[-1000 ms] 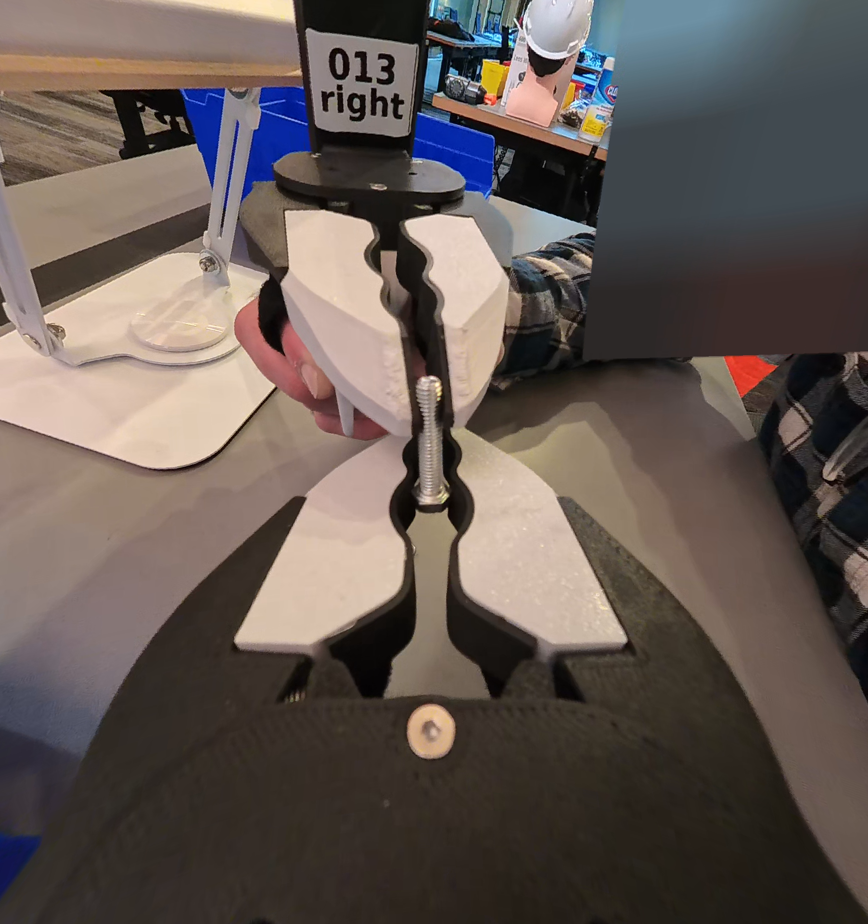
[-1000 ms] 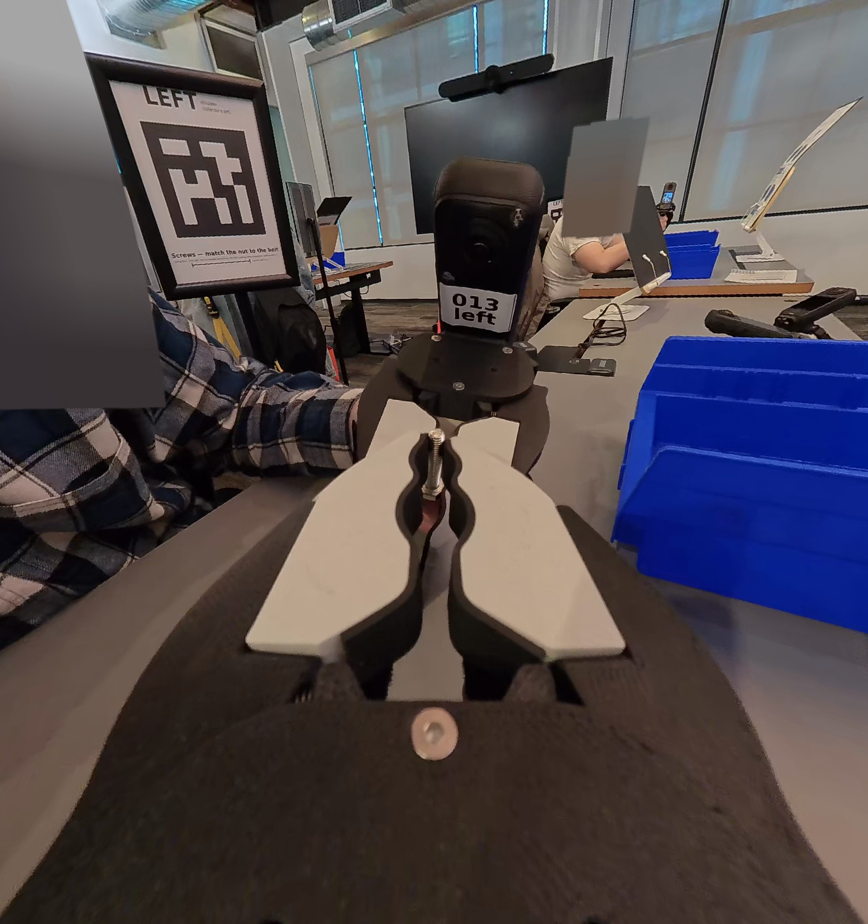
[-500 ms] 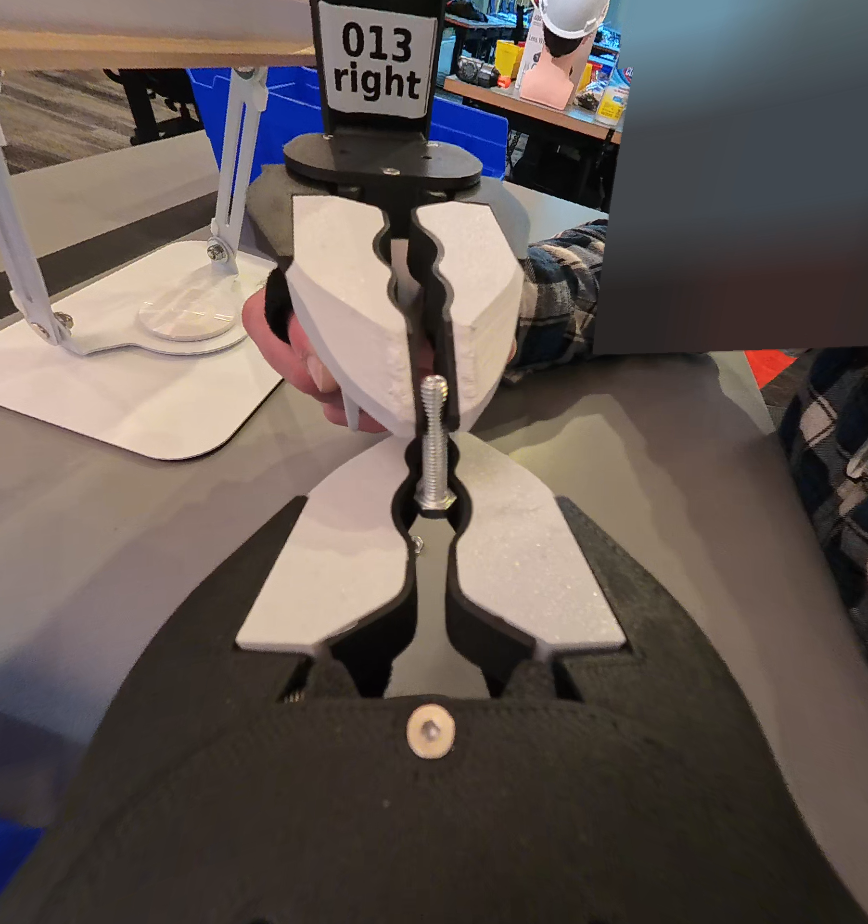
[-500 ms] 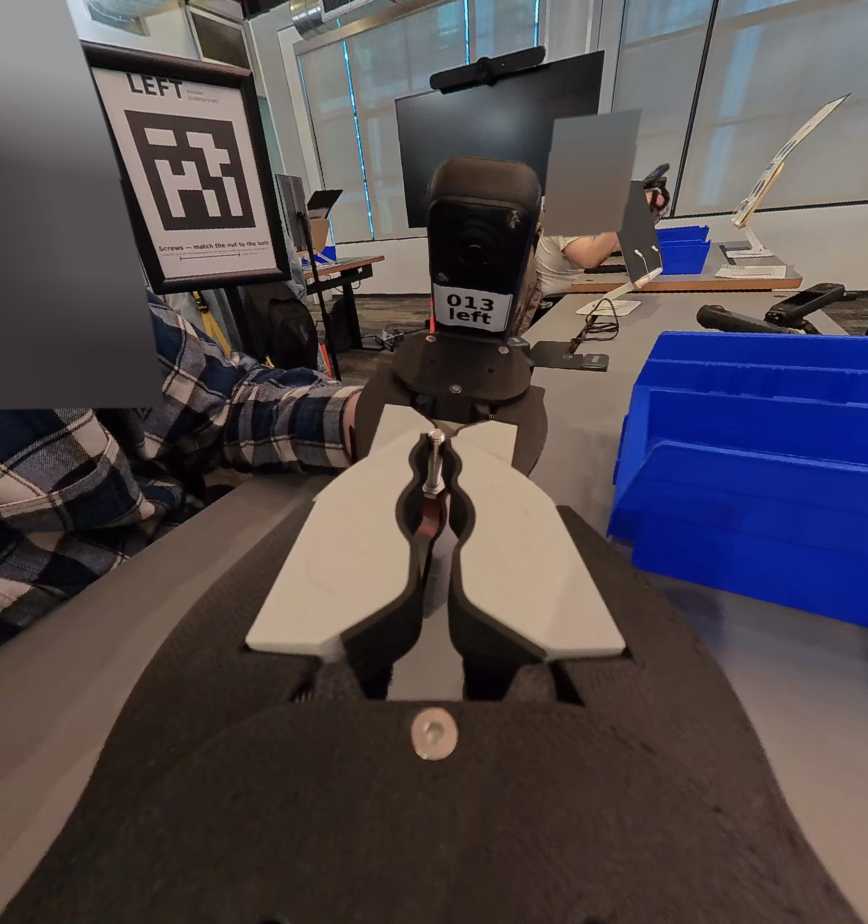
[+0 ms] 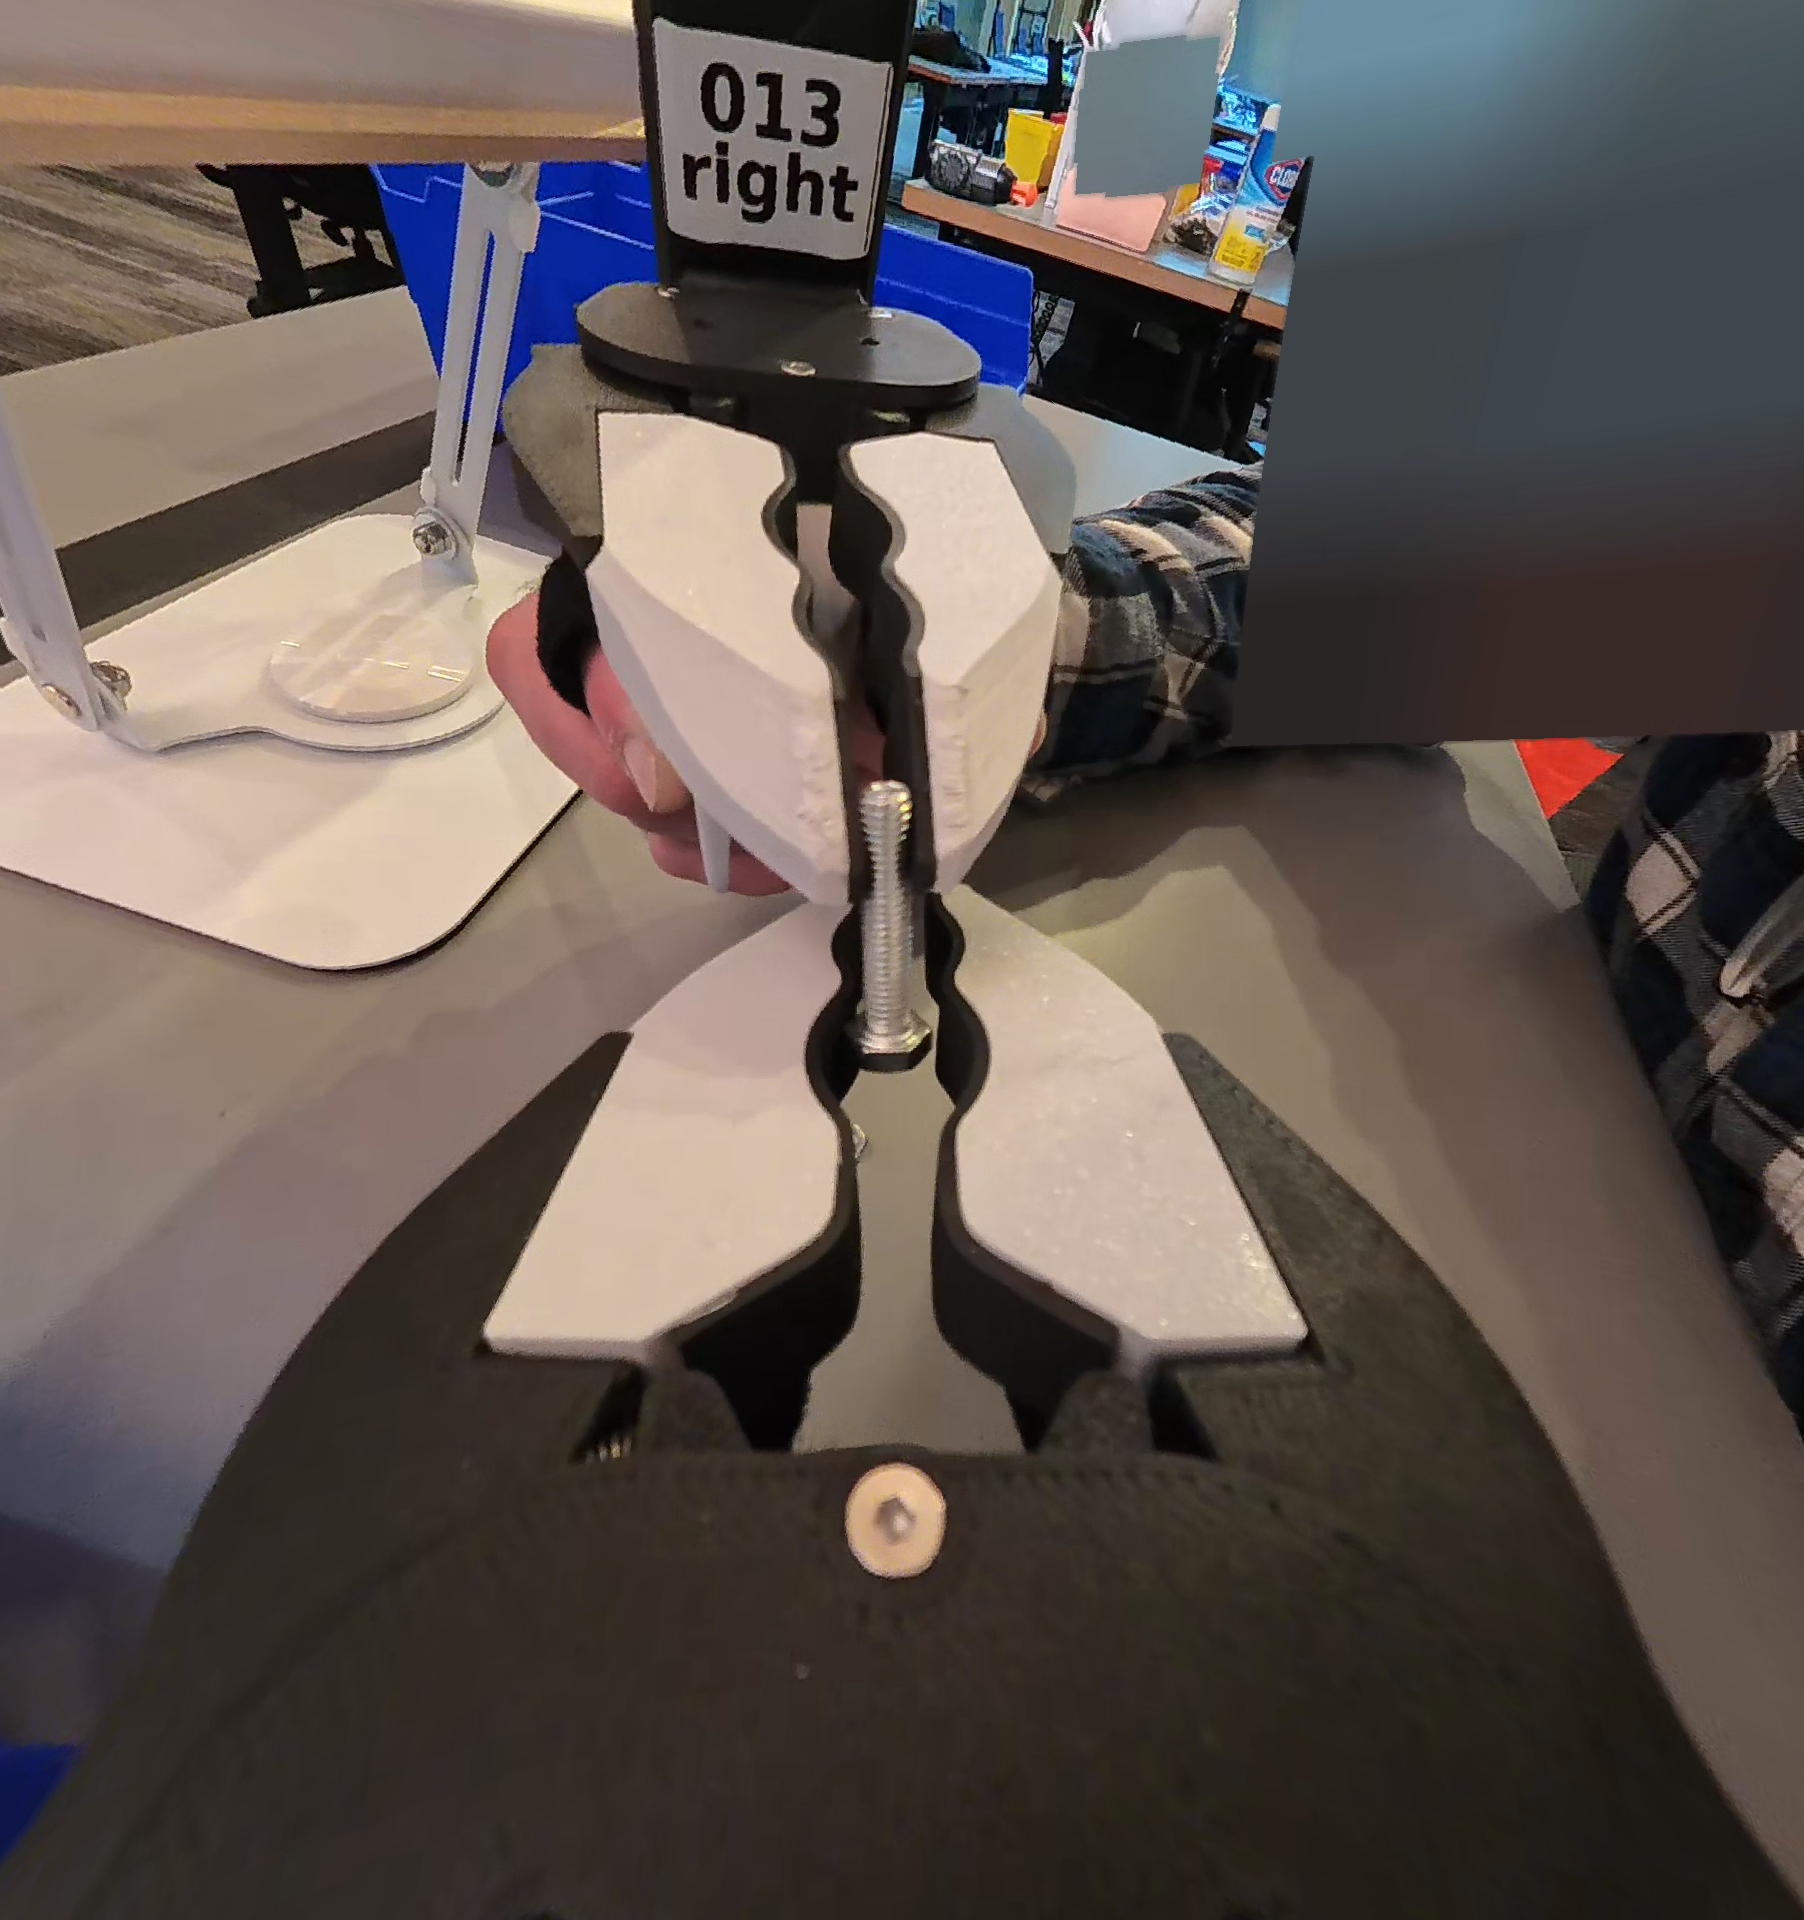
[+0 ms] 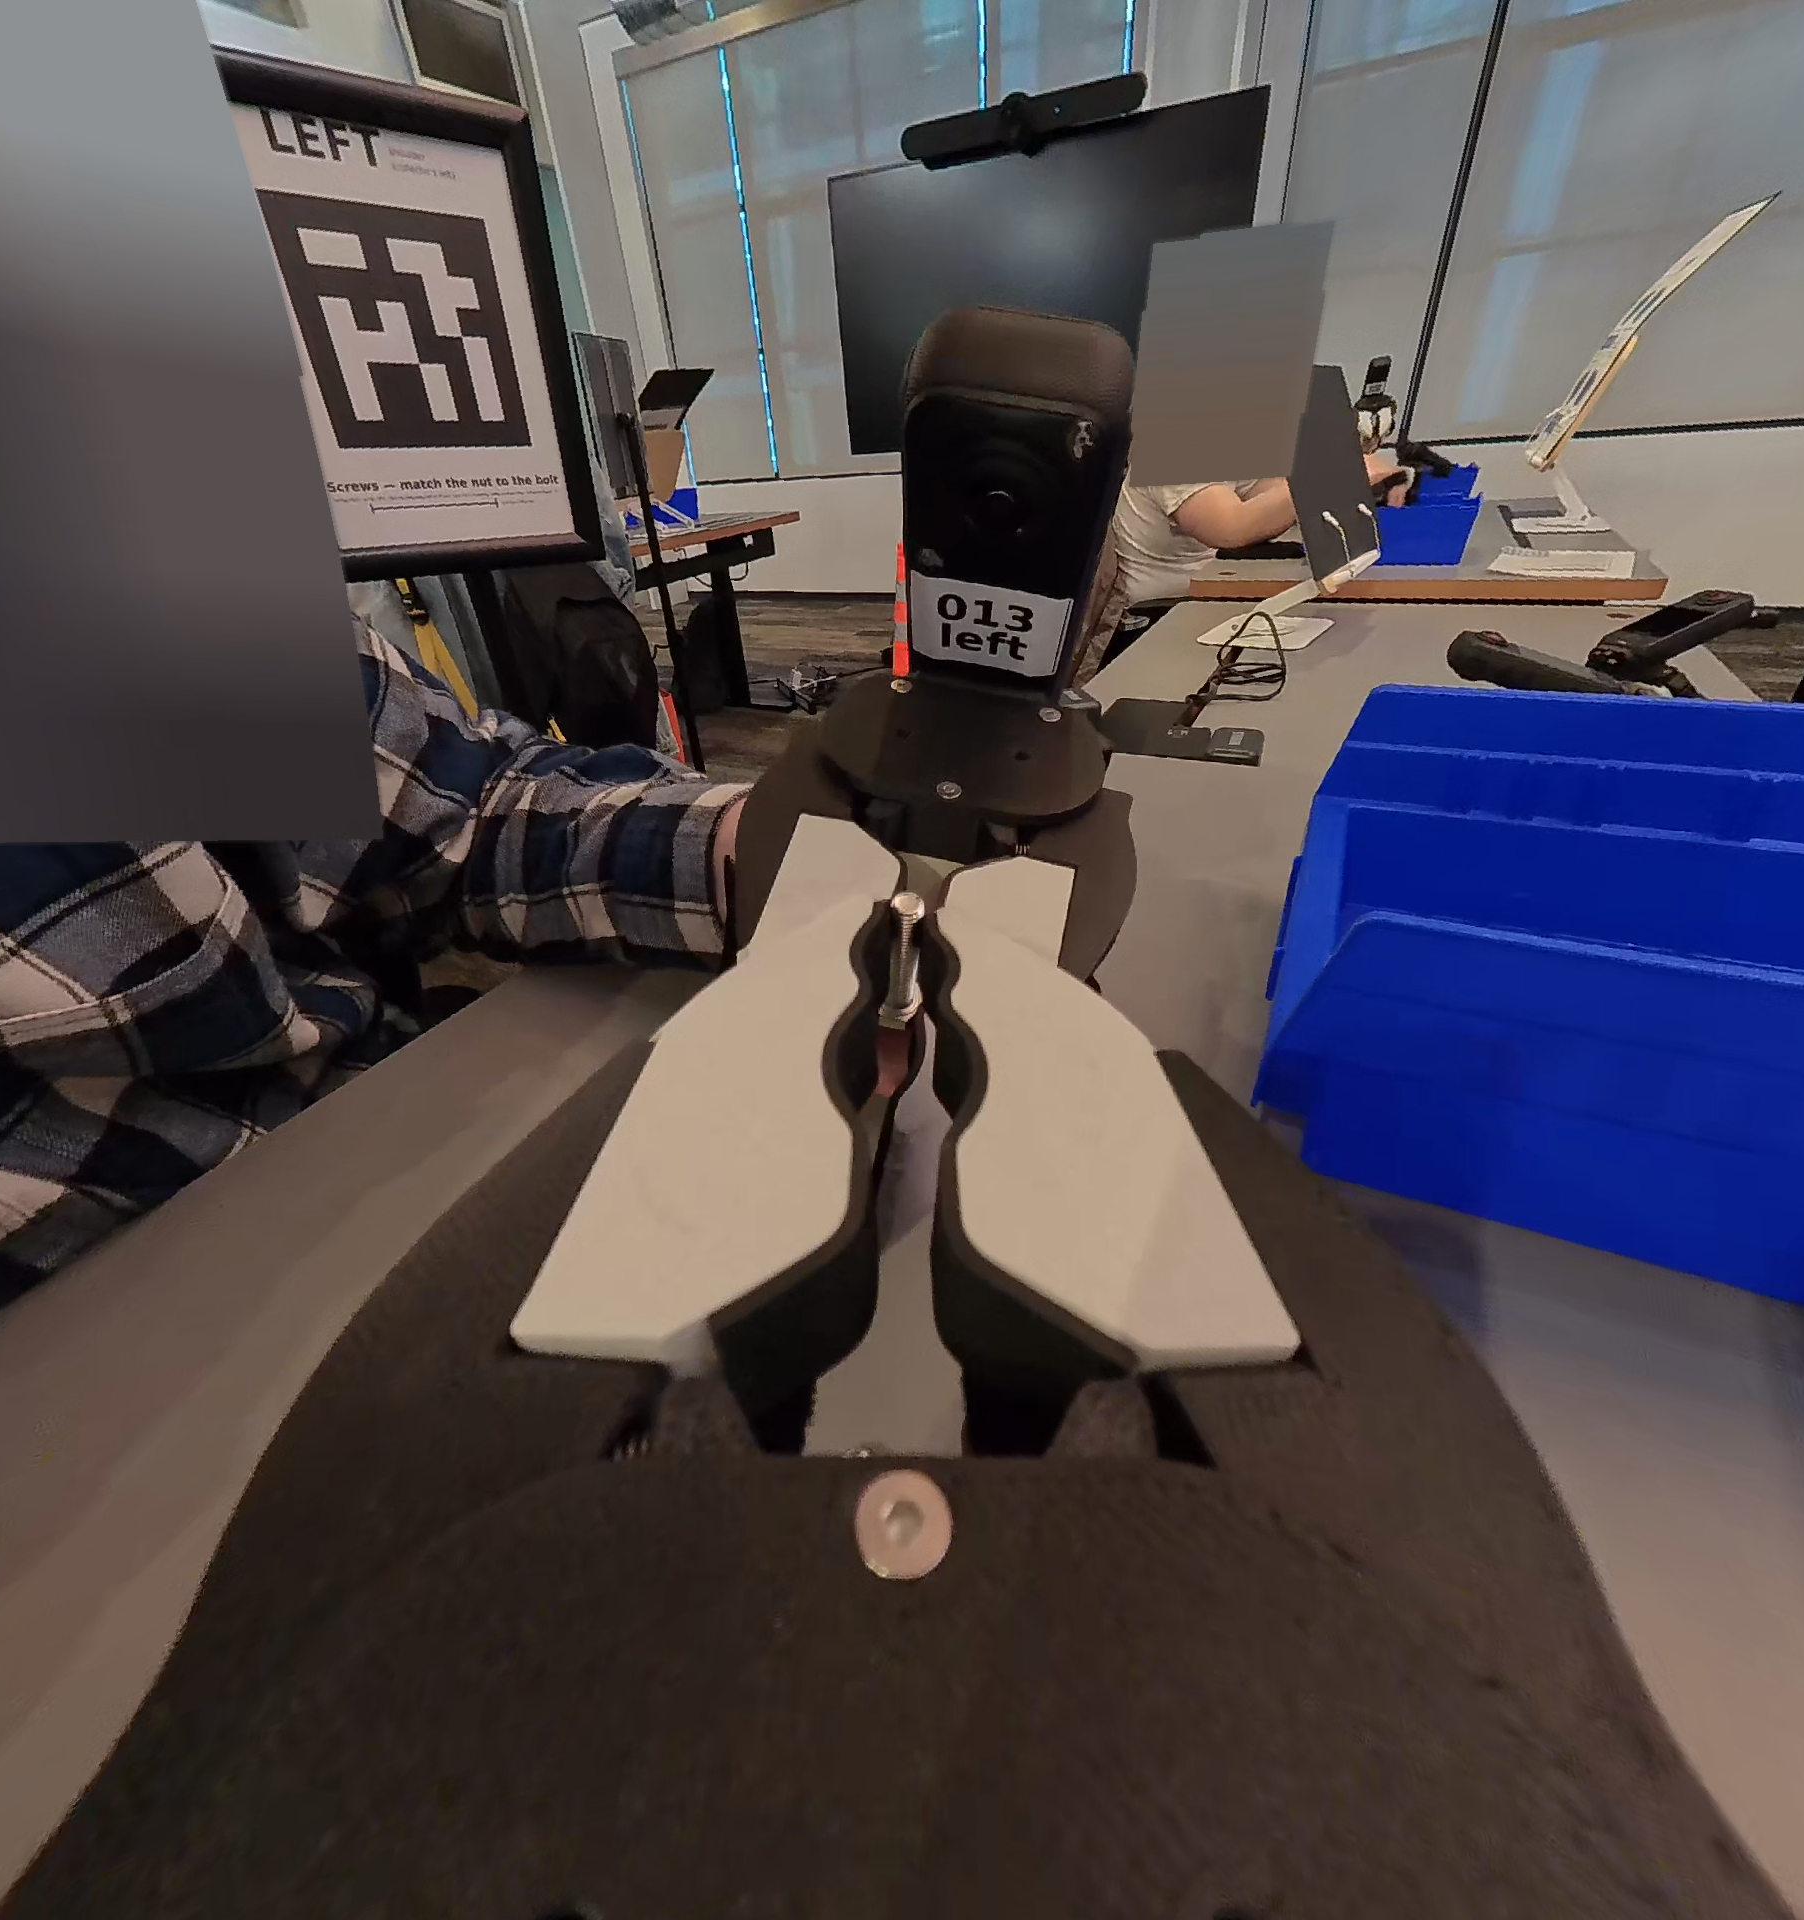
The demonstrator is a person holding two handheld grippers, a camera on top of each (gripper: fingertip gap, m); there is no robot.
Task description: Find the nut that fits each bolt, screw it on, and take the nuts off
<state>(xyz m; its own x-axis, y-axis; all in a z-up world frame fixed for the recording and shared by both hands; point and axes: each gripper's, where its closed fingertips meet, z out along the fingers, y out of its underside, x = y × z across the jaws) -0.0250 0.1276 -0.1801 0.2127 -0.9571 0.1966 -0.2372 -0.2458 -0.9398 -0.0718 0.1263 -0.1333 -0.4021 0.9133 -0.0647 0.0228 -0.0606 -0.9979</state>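
Bolt (image 5: 885,966) hangs above the bench (image 5: 254,1091) between facing tongs. Right tongs (image 6: 903,930) pinch its threaded end; left tongs (image 5: 890,920) stand slightly spread around the hex head, seemingly not pressing. It looks light, rigid and slick: grip the head flats.

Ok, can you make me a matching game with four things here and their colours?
Things:
1. bolt
2. bins
3. sleeve
4. stand

Colours:
A. white
B. plaid
C. silver
D. blue

Pairs: 1-C, 2-D, 3-B, 4-A
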